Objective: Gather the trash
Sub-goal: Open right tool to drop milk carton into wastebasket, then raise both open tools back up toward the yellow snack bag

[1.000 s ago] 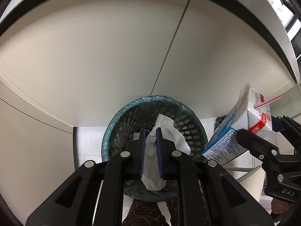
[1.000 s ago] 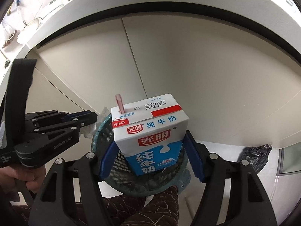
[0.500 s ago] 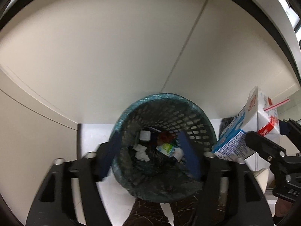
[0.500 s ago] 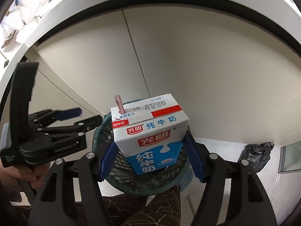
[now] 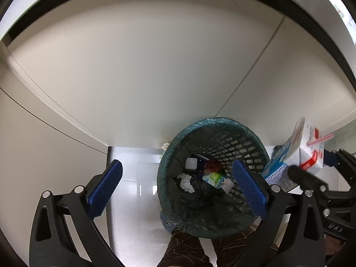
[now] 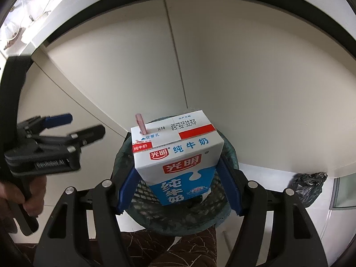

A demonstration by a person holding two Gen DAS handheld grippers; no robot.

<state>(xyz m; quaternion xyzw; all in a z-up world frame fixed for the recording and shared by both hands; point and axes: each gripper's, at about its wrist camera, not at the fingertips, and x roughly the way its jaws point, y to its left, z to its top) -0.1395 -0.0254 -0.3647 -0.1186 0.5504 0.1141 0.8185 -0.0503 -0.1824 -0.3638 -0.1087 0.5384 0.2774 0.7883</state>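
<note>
While left tool [image 5: 178, 189] gapes, bin [image 5: 222, 129] holds scraps, right tool [image 6: 179, 189] pinching milk carton [image 6: 178, 155].

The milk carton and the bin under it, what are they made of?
Milk carton: looks like coated paperboard, with smooth printed faces, crisp folded edges and a pink straw. Bin: probably plastic, a dark lattice of holes, lined with a thin, crinkly green bag.

Floor [image 5: 133, 178] (pale, glossy): mesh bin [image 5: 213, 178], black bag [image 6: 309, 188].
</note>
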